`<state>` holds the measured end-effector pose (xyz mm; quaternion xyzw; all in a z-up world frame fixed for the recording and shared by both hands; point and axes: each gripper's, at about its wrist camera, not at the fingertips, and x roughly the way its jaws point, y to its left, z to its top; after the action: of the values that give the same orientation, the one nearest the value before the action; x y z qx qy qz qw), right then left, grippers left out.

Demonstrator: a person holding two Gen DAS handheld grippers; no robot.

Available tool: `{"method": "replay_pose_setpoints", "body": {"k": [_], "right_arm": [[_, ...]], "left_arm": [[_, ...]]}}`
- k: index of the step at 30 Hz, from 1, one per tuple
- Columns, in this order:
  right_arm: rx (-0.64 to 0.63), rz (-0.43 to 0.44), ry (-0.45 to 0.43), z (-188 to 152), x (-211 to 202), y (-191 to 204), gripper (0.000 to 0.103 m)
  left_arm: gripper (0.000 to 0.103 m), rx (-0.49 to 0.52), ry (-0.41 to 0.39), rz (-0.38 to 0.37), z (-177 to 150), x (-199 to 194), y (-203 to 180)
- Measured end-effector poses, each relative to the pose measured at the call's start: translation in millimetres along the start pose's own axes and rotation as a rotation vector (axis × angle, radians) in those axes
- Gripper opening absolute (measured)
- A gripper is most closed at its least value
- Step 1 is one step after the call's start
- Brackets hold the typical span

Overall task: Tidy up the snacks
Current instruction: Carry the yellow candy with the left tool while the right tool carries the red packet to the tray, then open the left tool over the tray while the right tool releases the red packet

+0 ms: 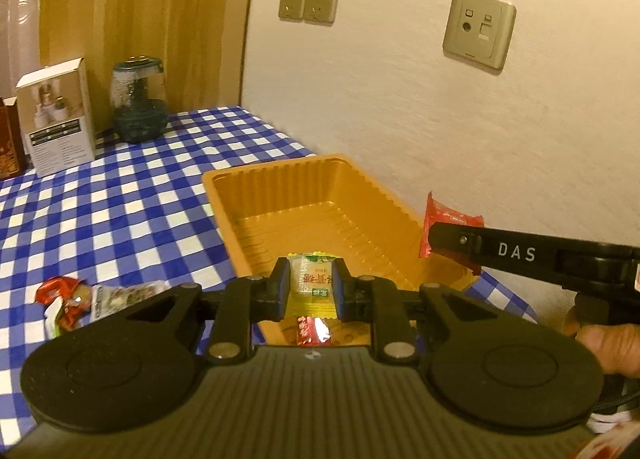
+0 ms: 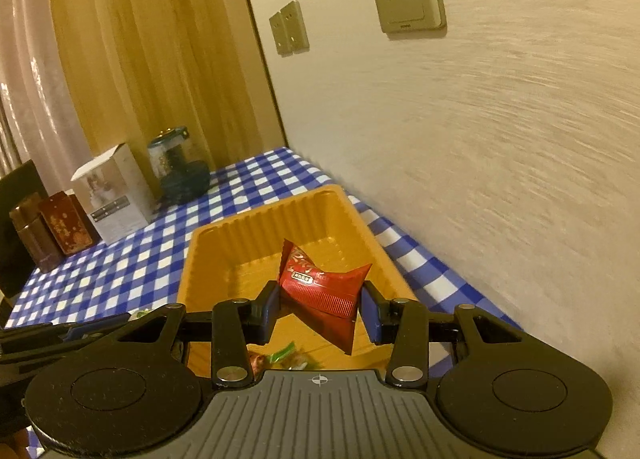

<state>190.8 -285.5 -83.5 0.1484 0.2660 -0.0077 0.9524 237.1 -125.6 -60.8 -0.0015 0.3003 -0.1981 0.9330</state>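
Observation:
An orange plastic tray (image 1: 276, 175) lies on the checked tablecloth by the wall; it also shows in the right wrist view (image 2: 256, 219). My left gripper (image 1: 311, 279) is shut on a pale yellow-green snack packet (image 1: 314, 277) over the tray's near end. A red packet (image 1: 310, 333) lies in the tray below it. My right gripper (image 2: 320, 299) is shut on a red snack packet (image 2: 320, 283) above the tray; it shows in the left wrist view (image 1: 440, 227) at the tray's right rim. Small wrapped snacks (image 2: 286, 357) lie in the tray beneath.
Loose snack packets (image 1: 80, 297) lie on the cloth left of the tray. A white box (image 1: 58, 119), a dark glass jar (image 1: 138, 101) and brown boxes (image 2: 52, 227) stand at the table's back left. The wall with sockets (image 1: 478, 29) runs along the right.

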Motion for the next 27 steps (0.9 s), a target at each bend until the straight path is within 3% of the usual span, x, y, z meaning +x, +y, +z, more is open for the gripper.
{"method": "replay_pose_setpoints", "body": {"k": [12,15,27], "right_arm": [[-0.003,-0.004,0.014,1.2,19.3,-11.0,0.043],[-0.002,-0.008,0.018,0.6,20.4,-11.1,0.043],[-0.003,0.000,0.023,1.6,22.7,-8.8,0.043]], "left_arm": [[0.020,0.007,0.011,0.010,1.7,26.0,-3.2],[0.032,0.005,0.005,0.018,2.0,30.7,-1.2],[0.033,-0.070,0.019,0.060,-11.6,14.2,19.1]]}}
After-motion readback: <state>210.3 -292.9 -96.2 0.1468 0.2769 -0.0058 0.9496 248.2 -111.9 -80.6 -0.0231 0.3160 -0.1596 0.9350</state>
